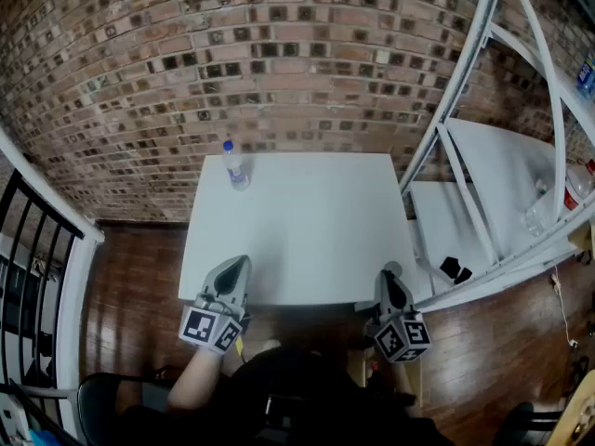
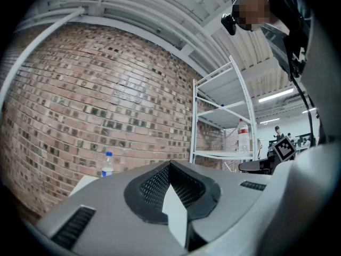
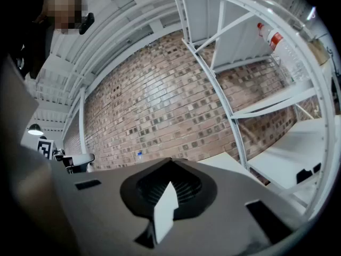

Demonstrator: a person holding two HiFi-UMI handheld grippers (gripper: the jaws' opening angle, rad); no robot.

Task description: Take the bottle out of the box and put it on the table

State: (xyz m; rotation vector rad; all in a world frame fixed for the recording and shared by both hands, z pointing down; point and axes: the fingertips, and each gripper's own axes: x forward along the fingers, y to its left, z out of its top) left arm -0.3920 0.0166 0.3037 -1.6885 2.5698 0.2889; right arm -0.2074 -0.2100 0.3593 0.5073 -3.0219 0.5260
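A clear water bottle (image 1: 236,164) with a blue cap stands upright at the far left corner of the white table (image 1: 307,240). It is small in the left gripper view, where the bottle (image 2: 107,170) shows against the brick wall. No box is in view. My left gripper (image 1: 242,265) hovers over the table's near left edge, jaws shut with nothing between them. My right gripper (image 1: 389,274) sits at the near right corner, also shut and empty. Both are far from the bottle. The left gripper (image 2: 170,167) and the right gripper (image 3: 170,162) each show joined jaws.
A white shelf rack (image 1: 483,184) stands to the right of the table, with a red-labelled bottle (image 1: 578,182) on one shelf and a small black object (image 1: 454,269) lower down. A brick wall (image 1: 279,54) runs behind. A black railing (image 1: 28,249) is at the left.
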